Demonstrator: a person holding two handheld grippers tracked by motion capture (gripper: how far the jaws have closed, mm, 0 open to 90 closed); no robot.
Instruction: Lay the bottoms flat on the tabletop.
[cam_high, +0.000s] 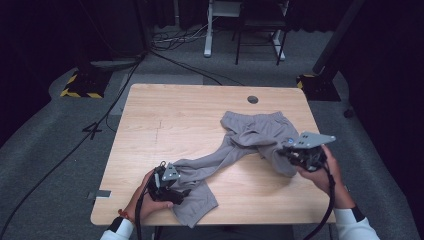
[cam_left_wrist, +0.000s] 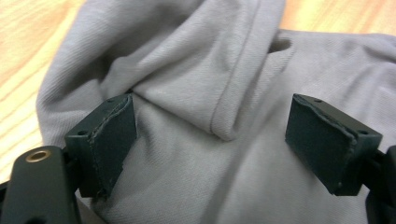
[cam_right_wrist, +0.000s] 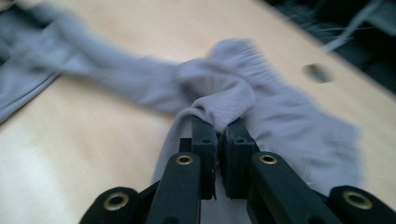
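A pair of grey trousers lies crumpled across the wooden table, waistband at the back right, one leg running to the front left. My left gripper rests open on the leg end near the front edge; in the left gripper view its jaws stand wide apart over the grey cloth, one hem fold lying between them. My right gripper is shut on a fold of the trousers at the right side, lifting it slightly off the table.
A round cable hole sits near the table's back edge. Beyond the table are cables on the grey floor, a white desk leg and a dark chair frame. Bare wood stretches across the left and back of the table.
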